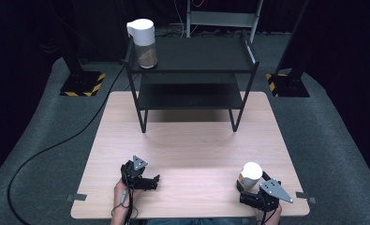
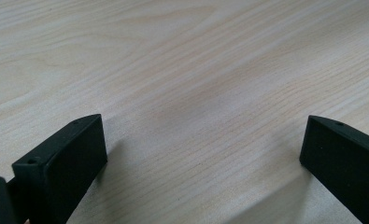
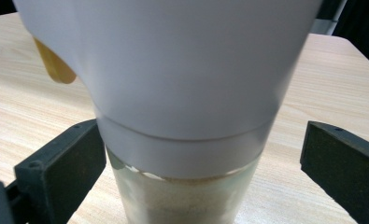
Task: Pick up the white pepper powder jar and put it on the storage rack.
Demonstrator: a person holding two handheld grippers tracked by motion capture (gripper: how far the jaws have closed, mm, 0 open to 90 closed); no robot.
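Note:
A clear jar (image 3: 173, 70) with a tall white lid and pale beige powder inside stands on the wooden table (image 1: 196, 145) near its front right. My right gripper (image 3: 203, 158) is open around it: the left jaw is nearly against the lid's lower rim and the right jaw stands well apart. In the high view that jar (image 1: 251, 174) sits just ahead of the right gripper (image 1: 252, 186). A second white-lidded jar (image 1: 143, 42) stands at the left end of the black shelf's top tier. My left gripper (image 1: 154, 181) rests low at the front left, open over bare wood (image 2: 203, 140).
A black two-tier shelf (image 1: 192, 70) stands at the table's far edge, its legs on the wood. A yellow tab (image 3: 53, 65) sticks out from the near jar's lid. A black cable (image 1: 56, 145) runs across the grey floor on the left.

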